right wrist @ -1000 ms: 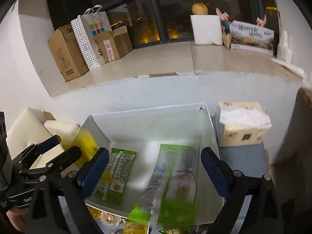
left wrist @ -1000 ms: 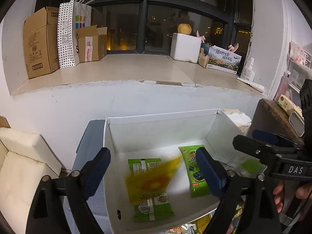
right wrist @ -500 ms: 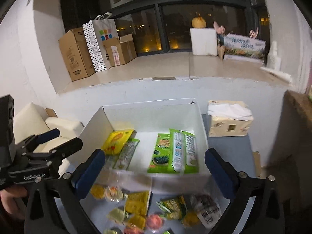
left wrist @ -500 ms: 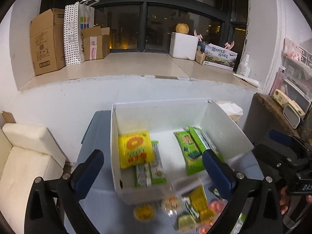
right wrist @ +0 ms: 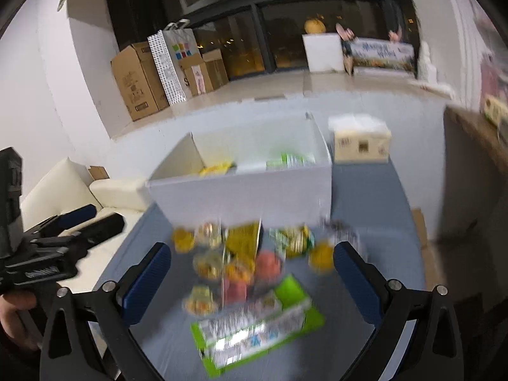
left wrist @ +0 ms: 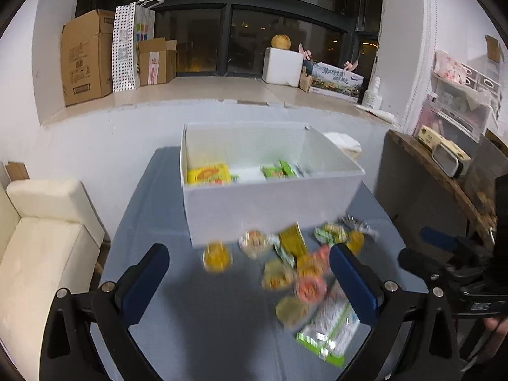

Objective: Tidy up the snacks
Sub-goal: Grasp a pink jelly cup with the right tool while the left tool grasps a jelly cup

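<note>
Snacks (right wrist: 241,266) lie loose in a heap on the desk (left wrist: 203,327), just in front of the white box (left wrist: 270,203), which already holds a few packets. Left claw (left wrist: 250,282) and right claw (right wrist: 254,282): both spread wide, nothing between the pads. The heap sits straight ahead of the right claw and off to the right of the left one. Green packet (right wrist: 257,324) is nearest, long axis crosswise; judged the right claw's pick.
</note>
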`<state>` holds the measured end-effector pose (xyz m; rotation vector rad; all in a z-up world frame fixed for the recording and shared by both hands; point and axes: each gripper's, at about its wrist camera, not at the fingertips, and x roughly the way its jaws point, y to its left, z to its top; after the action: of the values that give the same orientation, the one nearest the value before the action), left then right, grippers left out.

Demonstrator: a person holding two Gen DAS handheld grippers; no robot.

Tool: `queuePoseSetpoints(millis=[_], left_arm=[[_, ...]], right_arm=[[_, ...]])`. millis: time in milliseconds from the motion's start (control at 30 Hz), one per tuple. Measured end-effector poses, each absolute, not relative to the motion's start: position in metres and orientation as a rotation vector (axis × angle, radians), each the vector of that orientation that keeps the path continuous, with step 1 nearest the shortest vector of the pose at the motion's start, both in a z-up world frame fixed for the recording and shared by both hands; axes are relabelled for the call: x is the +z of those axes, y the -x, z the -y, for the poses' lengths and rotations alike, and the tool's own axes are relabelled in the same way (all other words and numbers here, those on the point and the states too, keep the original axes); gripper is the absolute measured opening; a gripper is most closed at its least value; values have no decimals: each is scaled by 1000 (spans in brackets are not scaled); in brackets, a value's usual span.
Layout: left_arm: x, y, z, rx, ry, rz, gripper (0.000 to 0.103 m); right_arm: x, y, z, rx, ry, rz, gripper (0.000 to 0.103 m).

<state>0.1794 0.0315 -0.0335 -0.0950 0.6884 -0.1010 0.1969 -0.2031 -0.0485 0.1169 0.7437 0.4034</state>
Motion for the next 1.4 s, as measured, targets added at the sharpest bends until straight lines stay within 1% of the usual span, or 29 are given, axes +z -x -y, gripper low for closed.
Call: queuePoseSetpoints(millis=[133,233,333,433,567,667,733,767,800,833,1000,1033,1067,1233,1400], left_arm=[[-54,-155,-32,-101,105,-727,103],[-66,-144,-35,-103,123,-754,103],[-75,-138,-41,-101,143,-771,103],[-80,-134,-46,-93,143,-779,103],[-86,-134,-52,-81,143,-788,103],[-93,-135,-55,-78,150,-802,103],[-96,-137,-55,-77,156,-811,103],[-98,-138,-55,-78,159,-815,103],[-99,-138,-55,-81,161,-816,103],[-100,-138,-54,-84,164,-815,103],[-105,-142,-45,-101,158,-828,103],[-105,-143,-44,-105,156,-830,103],[-106,-143,-41,-110,152,-832,103],[-109,-144,-37,-116,140,-844,103],[-116,-152,-34,-120,142,-857,103]], right_arm=[[-84,-184,197,392,-113,-808,103],[-101,-183,181,428,-71,-833,103],[-113,-193,162,439,-32,-861,103],[-125,-210,151,479,-71,-895,103],[-138,-232,142,488,-85,-931,89],[-141,-244,145,500,-149,-946,88],[-142,-247,148,515,-203,-954,75],[-142,-247,149,513,-216,-964,62],[-144,-247,150,496,-209,-983,44],[-145,-246,152,492,-212,-985,40],[-155,-240,146,486,-138,-993,40],[-157,-241,144,494,-135,-999,38],[-158,-240,143,496,-130,-994,32],[-156,-236,143,501,-130,-974,32],[-138,-225,148,497,-104,-934,32]])
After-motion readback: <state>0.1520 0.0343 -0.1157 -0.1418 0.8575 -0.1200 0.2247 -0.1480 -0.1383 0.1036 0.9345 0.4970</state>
